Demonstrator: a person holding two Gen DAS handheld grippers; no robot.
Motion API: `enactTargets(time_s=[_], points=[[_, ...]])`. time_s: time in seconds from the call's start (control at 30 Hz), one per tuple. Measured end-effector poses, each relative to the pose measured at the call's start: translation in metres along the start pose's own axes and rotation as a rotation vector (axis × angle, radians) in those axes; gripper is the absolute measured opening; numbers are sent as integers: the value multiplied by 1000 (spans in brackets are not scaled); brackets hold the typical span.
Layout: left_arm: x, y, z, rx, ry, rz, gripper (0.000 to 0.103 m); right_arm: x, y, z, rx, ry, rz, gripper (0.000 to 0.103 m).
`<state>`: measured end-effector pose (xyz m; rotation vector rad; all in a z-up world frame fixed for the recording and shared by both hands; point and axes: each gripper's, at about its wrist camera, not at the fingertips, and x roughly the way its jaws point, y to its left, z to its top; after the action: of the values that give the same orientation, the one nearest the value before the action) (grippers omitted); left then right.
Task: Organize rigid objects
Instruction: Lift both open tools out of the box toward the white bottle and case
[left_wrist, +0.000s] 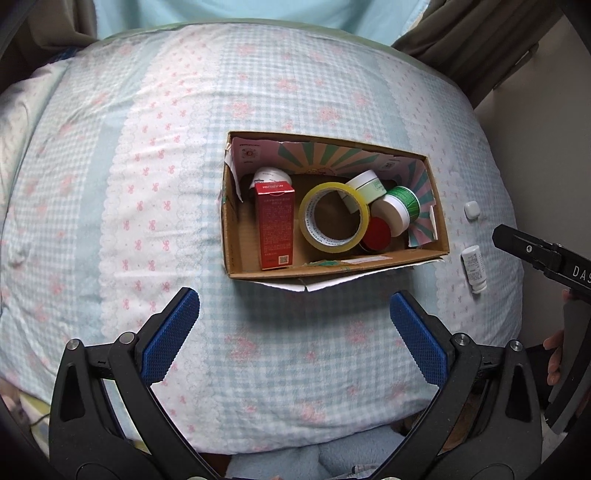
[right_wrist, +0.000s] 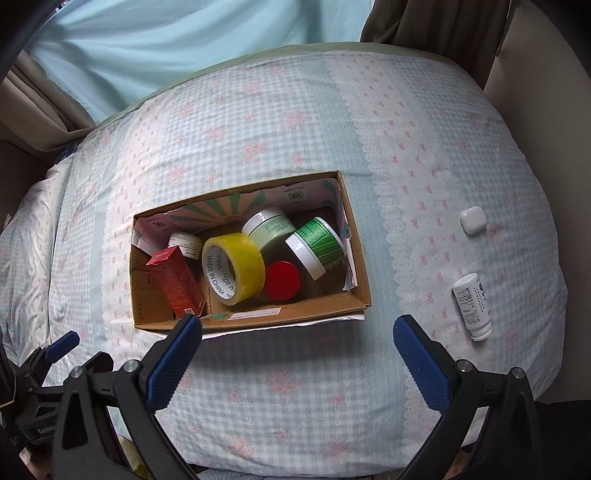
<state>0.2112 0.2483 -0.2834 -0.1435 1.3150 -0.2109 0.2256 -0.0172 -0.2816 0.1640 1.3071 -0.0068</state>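
A cardboard box (right_wrist: 255, 317) holding a yellow tape roll (right_wrist: 233, 268) was set mid-bed. A white bottle (right_wrist: 472, 305) lay near the bed's right edge. Both the left gripper (left_wrist: 294, 314) and the right gripper (right_wrist: 297, 341) were held spread, empty.

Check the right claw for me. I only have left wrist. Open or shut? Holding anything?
Observer: The right claw is open and empty, over the bedspread in front of the cardboard box.
Operator: The red lid behind the tape roll is half hidden for me. What is it?
Observer: In right wrist the red lid shows whole: a round cap on a dark jar, right beside the yellow tape roll.
Operator: Any marking inside the box?
Observer: "ZX 07" is printed on the inner flap left of the red carton.
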Motion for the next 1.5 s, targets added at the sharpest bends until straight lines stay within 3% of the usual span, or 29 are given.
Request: enactTargets(time_s=[0.37, 0.63, 0.77, 0.93, 1.13, 1.33, 1.5], points=[[-46, -64, -21, 63, -82, -47, 103, -75, -29, -29, -26, -129, -53, 103], [-54, -130, -46, 83, -116, -5, 103, -101, -98, -39, -45, -182, -63, 103], [-50, -170, -60, 23, -150, 21, 103, -100, -149, -36, -106, -196, -21, 103], [-28, -231, -79, -90, -148, 37, 103, -92, -211, -20, -258, -202, 29, 103], [16, -306, -87, -152, -80, 11, 103, -79, -267, 10, -477, -203, 48, 103], [73, -363, -81, -161, 11, -9, 103, -45, -302, 35, -669, -176, 71, 103], [127, -387, -66, -167, 70, -1, 103, -1, -315, 52, -849, -126, 76, 103]])
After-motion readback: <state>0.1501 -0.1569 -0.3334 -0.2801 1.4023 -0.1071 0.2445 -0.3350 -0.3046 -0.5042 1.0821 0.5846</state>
